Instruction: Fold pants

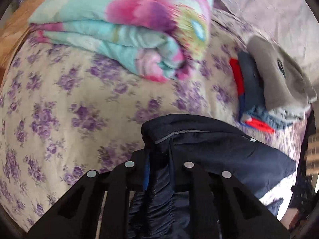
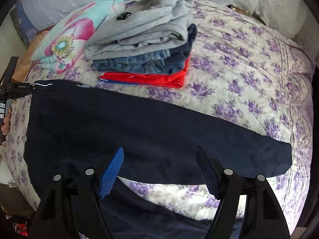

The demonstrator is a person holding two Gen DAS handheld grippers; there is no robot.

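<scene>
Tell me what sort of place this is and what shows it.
Most likely a bedroom: the navy pants lie on a bed under a purple-flowered bedspread, beside a folded floral quilt and a stack of folded clothes.

You have one pair of dark navy pants [image 2: 139,127] spread across the one floral bedspread [image 2: 249,79], and one rolled quilt with big pink flowers [image 1: 123,29] at its far side. Your stack of folded clothes [image 2: 147,45] counts four pieces that you can tell apart: one grey [image 2: 143,25], one denim [image 2: 135,62], one dark blue [image 2: 189,39] and one red [image 2: 151,78] at the bottom. You are working with two grippers, the left gripper [image 1: 158,165] and the right gripper [image 2: 159,171], each with two fingers.
</scene>
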